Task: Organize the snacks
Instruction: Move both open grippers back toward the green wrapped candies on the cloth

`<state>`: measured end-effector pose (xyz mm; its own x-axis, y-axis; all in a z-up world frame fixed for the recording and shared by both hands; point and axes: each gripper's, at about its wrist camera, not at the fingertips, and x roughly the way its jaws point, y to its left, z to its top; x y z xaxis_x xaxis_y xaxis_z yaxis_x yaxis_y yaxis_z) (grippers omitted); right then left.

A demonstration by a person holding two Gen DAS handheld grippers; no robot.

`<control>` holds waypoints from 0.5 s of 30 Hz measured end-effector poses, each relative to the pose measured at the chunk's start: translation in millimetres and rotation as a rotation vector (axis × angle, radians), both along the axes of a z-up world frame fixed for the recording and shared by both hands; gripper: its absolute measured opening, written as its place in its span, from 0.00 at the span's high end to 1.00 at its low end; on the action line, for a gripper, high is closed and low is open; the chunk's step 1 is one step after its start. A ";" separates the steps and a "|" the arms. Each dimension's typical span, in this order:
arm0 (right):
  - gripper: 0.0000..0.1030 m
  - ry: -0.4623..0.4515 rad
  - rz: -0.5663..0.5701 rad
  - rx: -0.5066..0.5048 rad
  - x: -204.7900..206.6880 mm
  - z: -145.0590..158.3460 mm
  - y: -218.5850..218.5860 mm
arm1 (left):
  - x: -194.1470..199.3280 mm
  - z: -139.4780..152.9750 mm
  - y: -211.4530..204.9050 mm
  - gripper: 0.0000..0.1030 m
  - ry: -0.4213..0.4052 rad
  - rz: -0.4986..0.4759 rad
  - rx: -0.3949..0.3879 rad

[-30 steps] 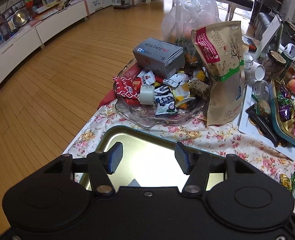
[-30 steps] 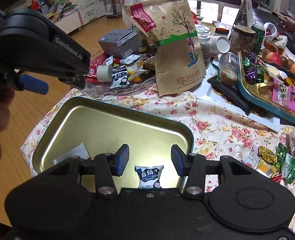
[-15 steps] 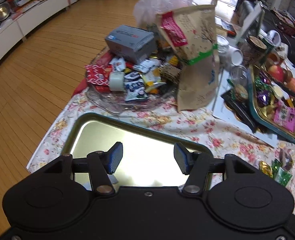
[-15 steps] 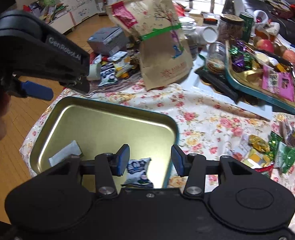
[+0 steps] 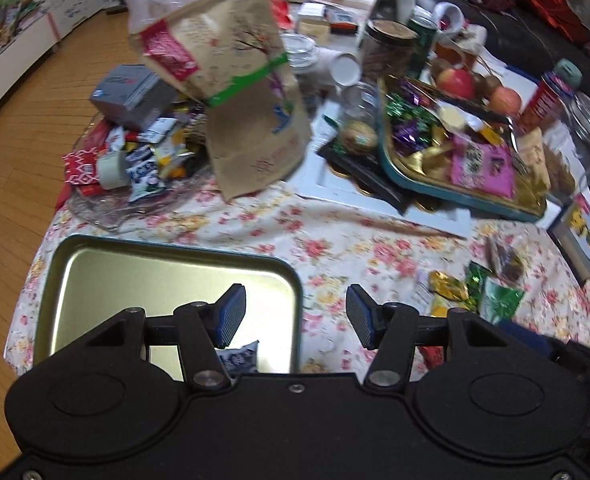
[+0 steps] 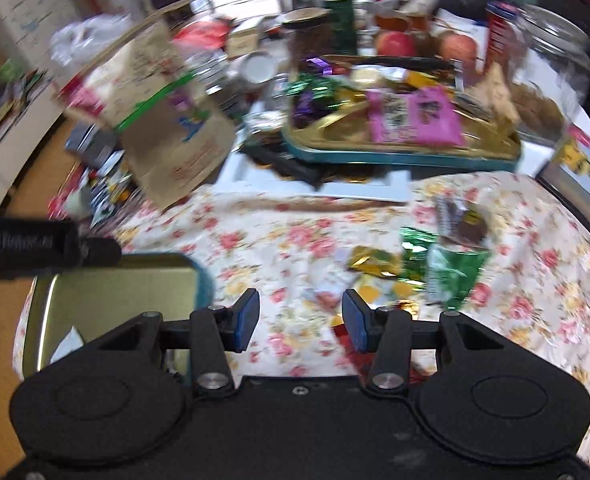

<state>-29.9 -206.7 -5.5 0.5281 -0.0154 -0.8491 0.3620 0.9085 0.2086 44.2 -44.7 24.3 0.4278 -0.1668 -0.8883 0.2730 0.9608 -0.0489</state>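
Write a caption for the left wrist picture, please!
Open left gripper hovering over a gold tray's edge, loose candies on a flowery tablecloth.

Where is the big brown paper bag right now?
In the left wrist view, the brown paper bag stands upper left, between the glass dish of snacks and the crowded tray.

The right gripper (image 6: 300, 320) hangs with jaws apart and empty over the floral tablecloth (image 6: 279, 236). Loose wrapped candies (image 6: 415, 268) lie at two o'clock, the gold tin tray (image 6: 127, 284) at nine, the kraft pouch (image 6: 163, 120) at eleven.
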 end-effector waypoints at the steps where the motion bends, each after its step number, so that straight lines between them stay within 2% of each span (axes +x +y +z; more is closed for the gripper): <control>1: 0.53 0.000 -0.027 0.002 -2.5 0.0 -10.5 | -2.4 -2.6 -6.7 0.42 0.006 -0.012 0.007; 8: 0.53 -0.030 -0.176 -0.020 -19.8 -3.9 -72.4 | -18.7 -15.5 -40.8 0.43 0.030 -0.091 0.064; 12: 0.56 0.014 -0.284 0.011 -25.1 -22.3 -104.1 | -25.7 -20.4 -51.9 0.43 0.046 -0.124 0.073; 15: 0.56 0.057 -0.314 0.017 -24.3 -37.8 -114.6 | -28.7 -24.0 -57.3 0.43 0.054 -0.141 0.087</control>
